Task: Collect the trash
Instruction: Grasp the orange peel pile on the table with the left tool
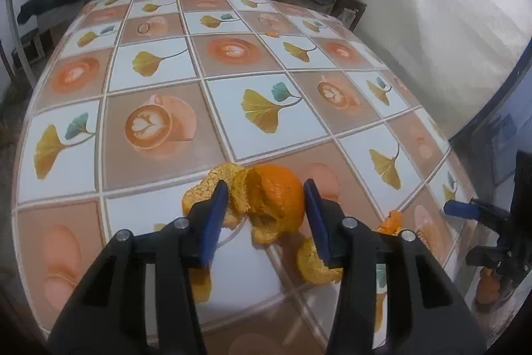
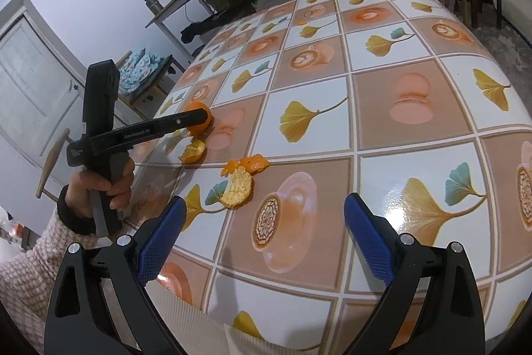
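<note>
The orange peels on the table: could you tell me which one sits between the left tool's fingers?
The large domed peel, the biggest piece, lies between the left tool; the smaller scraps lie outside its fingers.

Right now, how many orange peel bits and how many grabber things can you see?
big curled peel: 1
smaller peel pieces: 3
tiny far scrap: 1
hand-held gripper, left and right: 2
Total: 7
</note>
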A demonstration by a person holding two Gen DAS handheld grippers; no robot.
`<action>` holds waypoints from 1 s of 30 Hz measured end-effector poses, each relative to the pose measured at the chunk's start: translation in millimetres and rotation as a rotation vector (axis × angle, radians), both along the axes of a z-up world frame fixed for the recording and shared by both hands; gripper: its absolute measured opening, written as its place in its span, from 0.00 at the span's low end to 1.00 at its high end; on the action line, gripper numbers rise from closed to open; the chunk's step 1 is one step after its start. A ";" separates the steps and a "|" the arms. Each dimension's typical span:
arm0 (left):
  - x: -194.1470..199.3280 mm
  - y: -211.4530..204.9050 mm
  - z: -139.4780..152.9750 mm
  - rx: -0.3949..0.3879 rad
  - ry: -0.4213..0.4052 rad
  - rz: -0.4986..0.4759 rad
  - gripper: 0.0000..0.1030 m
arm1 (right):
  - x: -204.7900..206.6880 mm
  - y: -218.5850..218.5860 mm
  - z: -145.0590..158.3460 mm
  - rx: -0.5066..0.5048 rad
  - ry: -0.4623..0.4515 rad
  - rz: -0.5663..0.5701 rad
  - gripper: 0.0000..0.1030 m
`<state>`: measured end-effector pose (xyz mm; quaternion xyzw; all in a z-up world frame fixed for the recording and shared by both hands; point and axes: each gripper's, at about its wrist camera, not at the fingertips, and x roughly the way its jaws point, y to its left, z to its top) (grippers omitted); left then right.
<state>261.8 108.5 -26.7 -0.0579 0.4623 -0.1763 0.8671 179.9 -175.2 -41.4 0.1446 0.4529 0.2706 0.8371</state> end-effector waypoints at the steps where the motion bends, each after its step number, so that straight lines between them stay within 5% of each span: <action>1: 0.2 2.7 -0.4 -0.024 0.008 0.006 0.38 | -0.5 0.3 0.9 -0.002 -0.002 0.001 0.90; 14: -17.1 38.5 4.1 -0.196 0.009 0.092 0.14 | -2.2 19.5 6.5 -0.045 -0.029 0.038 0.90; 24: -39.5 80.0 -0.7 -0.273 -0.021 0.175 0.12 | 2.3 58.6 5.7 -0.176 -0.096 0.080 0.90; 30: -40.3 83.5 -4.0 -0.295 -0.034 0.168 0.12 | 14.4 74.3 -0.1 -0.323 -0.127 0.110 0.72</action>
